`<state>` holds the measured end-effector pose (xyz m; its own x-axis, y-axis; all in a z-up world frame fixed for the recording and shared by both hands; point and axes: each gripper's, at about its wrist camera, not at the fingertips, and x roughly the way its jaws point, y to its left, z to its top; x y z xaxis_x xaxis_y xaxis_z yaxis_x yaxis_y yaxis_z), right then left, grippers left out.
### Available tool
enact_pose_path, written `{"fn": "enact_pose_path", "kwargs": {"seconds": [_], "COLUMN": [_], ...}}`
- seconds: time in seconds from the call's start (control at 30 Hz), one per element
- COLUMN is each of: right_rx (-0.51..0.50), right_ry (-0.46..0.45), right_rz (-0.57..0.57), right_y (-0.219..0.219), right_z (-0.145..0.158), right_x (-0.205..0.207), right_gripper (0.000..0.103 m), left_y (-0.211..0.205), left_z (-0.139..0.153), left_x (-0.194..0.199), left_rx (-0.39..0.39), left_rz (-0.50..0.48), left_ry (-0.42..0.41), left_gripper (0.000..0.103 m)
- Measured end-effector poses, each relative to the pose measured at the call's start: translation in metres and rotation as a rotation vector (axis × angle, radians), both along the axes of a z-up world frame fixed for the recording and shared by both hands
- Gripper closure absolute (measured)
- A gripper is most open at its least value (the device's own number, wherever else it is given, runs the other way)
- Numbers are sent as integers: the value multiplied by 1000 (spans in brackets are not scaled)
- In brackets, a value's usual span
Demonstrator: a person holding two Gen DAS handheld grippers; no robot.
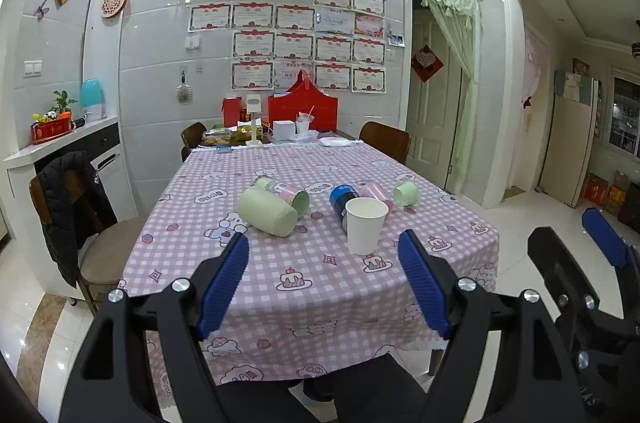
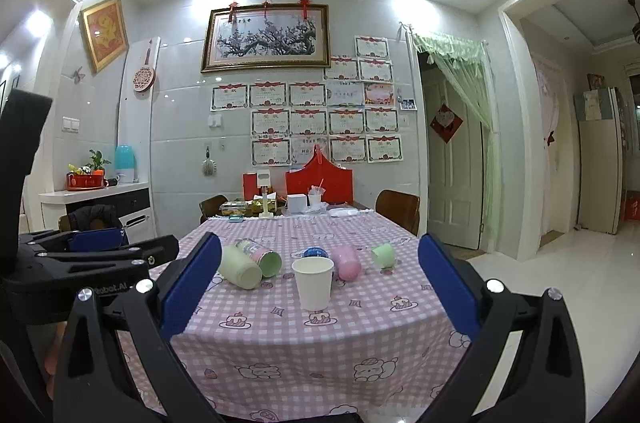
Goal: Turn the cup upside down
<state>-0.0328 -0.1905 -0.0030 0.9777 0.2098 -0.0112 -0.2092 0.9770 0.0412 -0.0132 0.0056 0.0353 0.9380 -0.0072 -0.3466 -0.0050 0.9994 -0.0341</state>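
A white paper cup stands upright, mouth up, on the pink checked tablecloth; it also shows in the right wrist view. My left gripper is open and empty, held before the table's near edge, short of the cup. My right gripper is open and empty too, also back from the table. The right gripper shows at the right edge of the left wrist view. The left gripper shows at the left of the right wrist view.
Several other cups lie on their sides behind the paper cup: a large pale green one, a printed can, a blue one, a pink one, a small green one. Chairs flank the table; clutter sits at the far end.
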Motion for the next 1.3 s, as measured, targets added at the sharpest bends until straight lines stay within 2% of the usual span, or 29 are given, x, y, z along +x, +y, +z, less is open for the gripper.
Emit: {"fn": "enact_pose_path", "kwargs": {"seconds": [0.27,0.4,0.67,1.1,1.3], "right_rx": [30,61,72,107,92], "right_ry": [9,49,69,29,18], "right_rz": [1,-3,-1,35,25], "right_y": [-8,-15,-18,-29,-27], "right_z": [-4,-3,-4,5,6], "right_x": [3,10,11,-4,-6], "right_gripper": [8,8,8,8,8], "left_y": [6,9,2,1,3], "left_z": [1,-4,-14,-15,-15], "left_x": [1,3,9,6,2], "left_rx": [-11,-16,3,-1,-2], "left_rz": [5,2,-14,-1,-4], "left_ry": [-14,-5,1,-19,-30], "left_gripper": [27,27,27,27,27]}}
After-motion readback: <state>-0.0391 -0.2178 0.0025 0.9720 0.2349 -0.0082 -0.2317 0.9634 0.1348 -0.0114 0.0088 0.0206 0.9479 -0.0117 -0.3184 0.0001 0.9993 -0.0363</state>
